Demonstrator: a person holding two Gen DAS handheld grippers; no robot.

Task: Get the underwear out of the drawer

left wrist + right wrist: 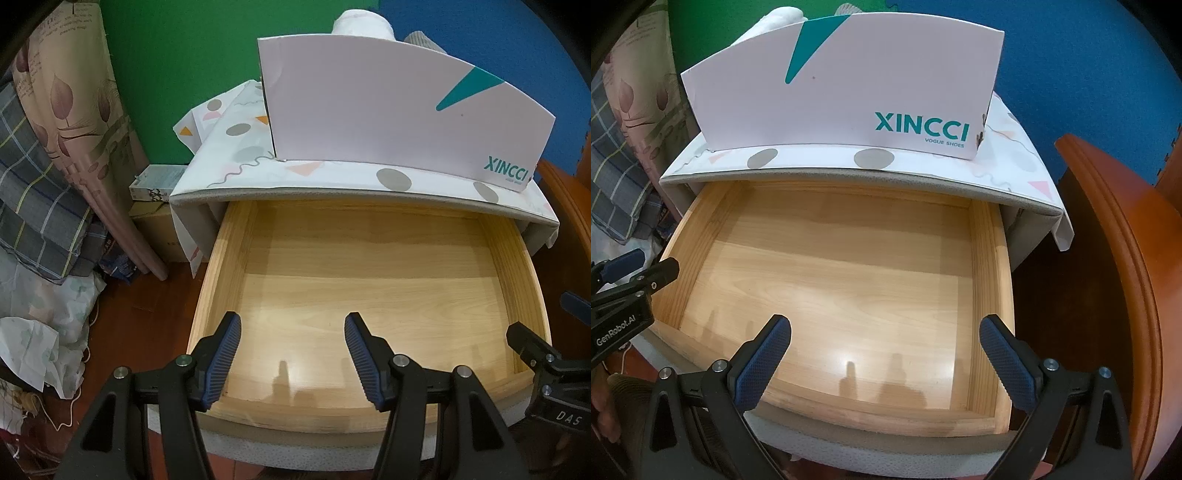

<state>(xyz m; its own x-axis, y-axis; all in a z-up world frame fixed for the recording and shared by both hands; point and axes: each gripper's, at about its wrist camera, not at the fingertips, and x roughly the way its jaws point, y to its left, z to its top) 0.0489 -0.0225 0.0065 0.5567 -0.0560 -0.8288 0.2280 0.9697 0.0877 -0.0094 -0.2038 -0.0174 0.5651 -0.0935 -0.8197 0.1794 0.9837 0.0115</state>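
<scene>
The wooden drawer (369, 291) is pulled open, and its light wood floor is bare; it also shows in the right wrist view (834, 280). No underwear is visible inside. My left gripper (291, 332) is open and empty above the drawer's front edge. My right gripper (884, 336) is open and empty above the drawer's front right part. The right gripper shows at the right edge of the left wrist view (535, 354); the left gripper shows at the left edge of the right wrist view (635, 277).
A white XINCCI shoe box (388, 107) stands on the patterned cabinet top (332, 177), with rolled white cloth (362, 22) behind it. Folded bedding and cloth (55, 177) pile up at left. Cardboard boxes (155, 206) sit beside the cabinet. A brown wooden furniture edge (1115, 236) is at right.
</scene>
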